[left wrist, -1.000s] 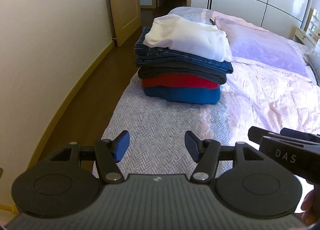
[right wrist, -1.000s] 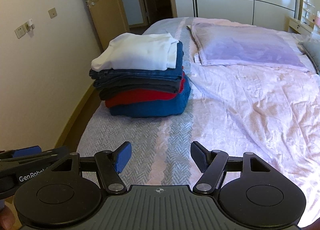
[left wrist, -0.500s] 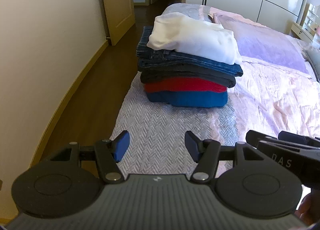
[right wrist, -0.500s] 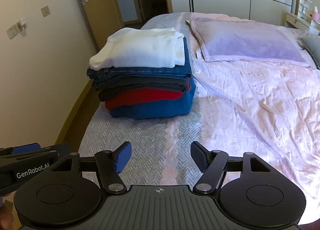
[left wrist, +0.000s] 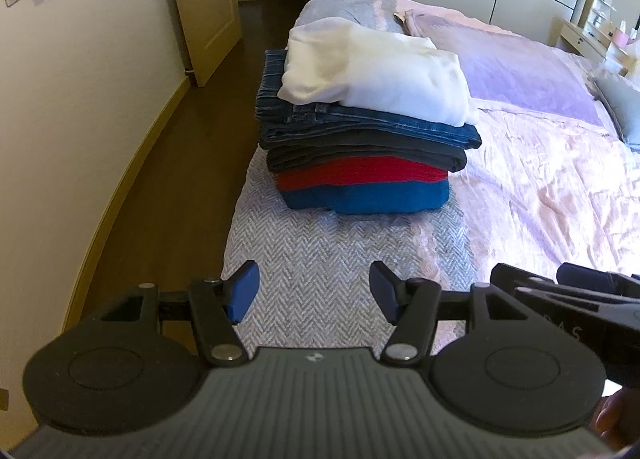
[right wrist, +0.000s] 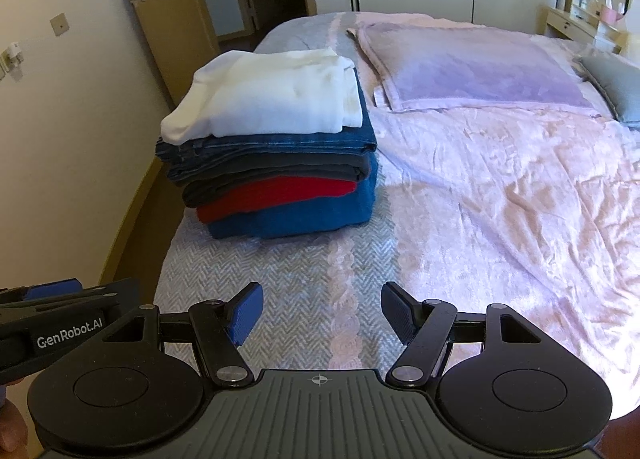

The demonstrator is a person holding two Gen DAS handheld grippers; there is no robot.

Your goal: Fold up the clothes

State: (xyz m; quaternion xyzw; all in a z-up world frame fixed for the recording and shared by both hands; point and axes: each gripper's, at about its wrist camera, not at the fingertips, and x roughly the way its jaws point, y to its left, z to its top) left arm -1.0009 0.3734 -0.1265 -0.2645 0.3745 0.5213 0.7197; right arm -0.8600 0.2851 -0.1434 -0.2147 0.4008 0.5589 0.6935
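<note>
Left wrist view: your left claw (left wrist: 314,291) hangs with its blue pads spread wide and nothing between them, above the grey herringbone strip of the bed (left wrist: 320,251). Beyond it, a stack of folded clothes (left wrist: 364,151) sits on that strip near the bed's left edge: a white top (left wrist: 376,71) uppermost, then blue jeans (left wrist: 360,125), a dark grey garment (left wrist: 360,147), a red one (left wrist: 360,175) and a blue one (left wrist: 368,199) at the bottom. A lilac pillow (left wrist: 528,75) lies behind the stack on the pink quilt (left wrist: 552,195), and your right claw (left wrist: 560,291) edges in at the lower right, side on. Right wrist view: your right claw (right wrist: 322,313) is likewise open and empty, held over the seam where the grey strip of the bed (right wrist: 280,271) meets the pink quilt (right wrist: 500,187). The stack of folded clothes (right wrist: 276,163) stands ahead and to the left, its white top (right wrist: 272,99) squared over the jeans (right wrist: 272,143). The lilac pillow (right wrist: 472,71) lies to the right of the stack, a grey cushion (right wrist: 616,87) sits at the far right, and your left claw (right wrist: 56,291) shows at the lower left. A wooden door (right wrist: 176,11) stands open against the wall behind.
</note>
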